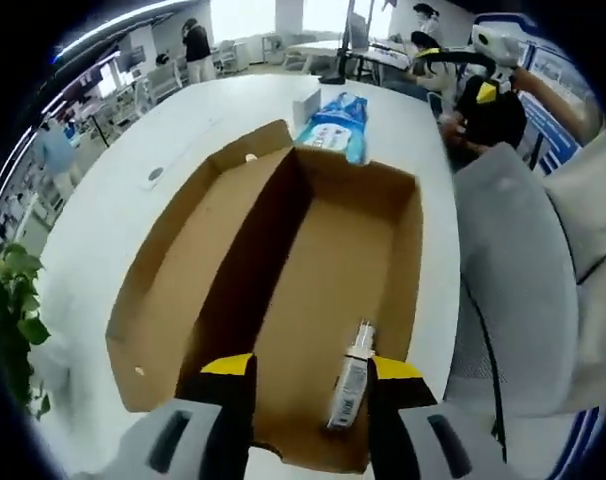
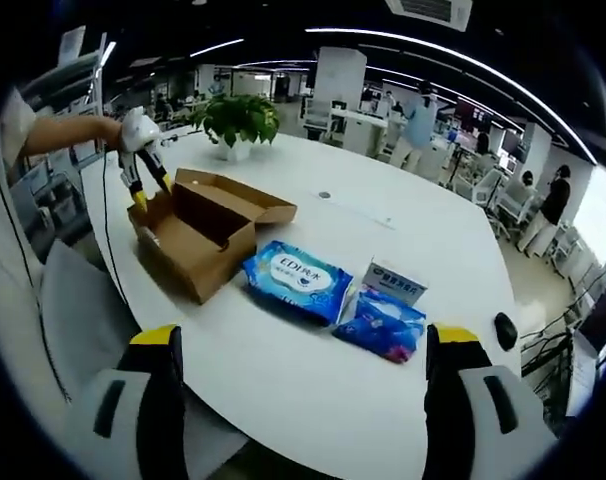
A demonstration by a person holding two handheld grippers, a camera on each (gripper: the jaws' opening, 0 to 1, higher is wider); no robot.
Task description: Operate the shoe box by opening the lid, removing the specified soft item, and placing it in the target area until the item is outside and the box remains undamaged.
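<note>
Open shoe box (image 1: 323,250) on white tabletop (image 2: 383,215), small bottle (image 1: 351,385) inside; blue packs (image 2: 296,280) beside it. Left gripper (image 1: 311,385) and right gripper (image 2: 301,385): jaws apart, empty.

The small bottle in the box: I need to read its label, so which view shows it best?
The left gripper view: the bottle lies close, on the floor of the open box, label side up. In the right gripper view the box is far off and its wall hides the inside.

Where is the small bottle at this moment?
In the left gripper view, the bottle lies on the floor of the open box, near its right wall, between the left tool's tips.
</note>
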